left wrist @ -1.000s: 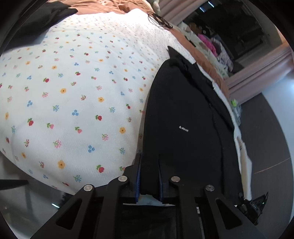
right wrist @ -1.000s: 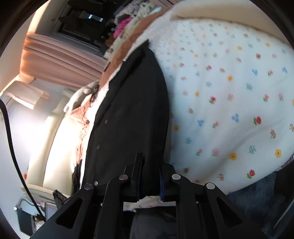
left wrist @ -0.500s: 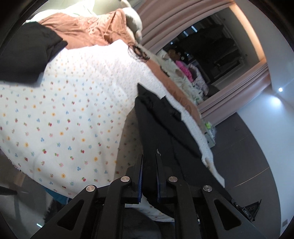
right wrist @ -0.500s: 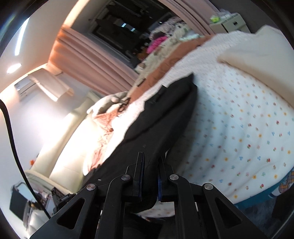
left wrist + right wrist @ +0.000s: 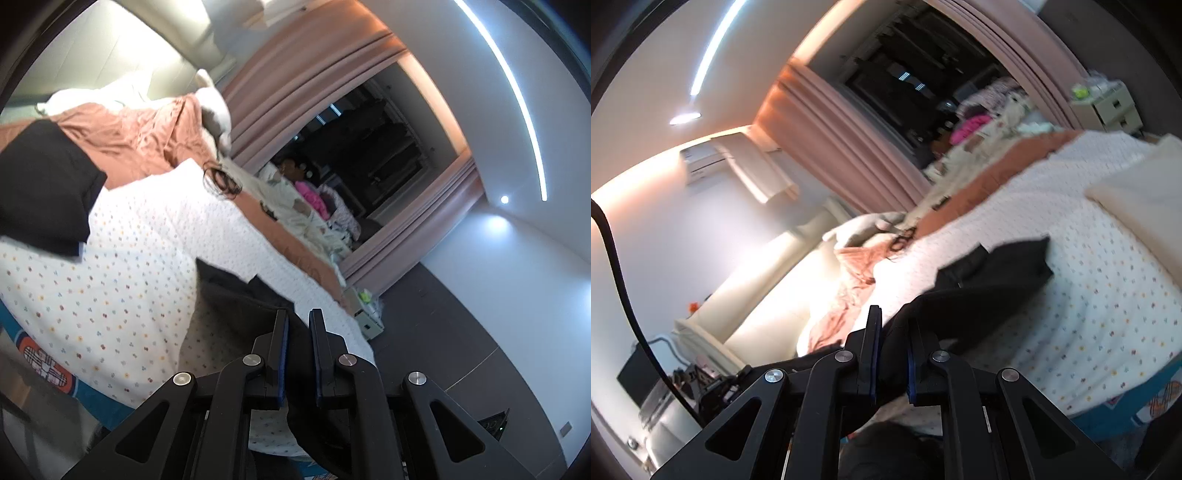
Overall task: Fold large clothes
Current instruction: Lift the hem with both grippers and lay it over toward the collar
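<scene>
Bare flowered sheet (image 5: 122,295) lies open left of the garment (image 5: 236,306); a black pillow (image 5: 40,188) and clothes pile (image 5: 306,206) crowd the far edge.

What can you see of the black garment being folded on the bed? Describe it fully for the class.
The black garment is dark, soft, matte cloth, partly lifted off the floral bedspread. Its near edge is pinched by both the left gripper and right gripper. From there it stretches to its far end, which lies bunched on the bedspread. No label or buttons are clear here.
</scene>
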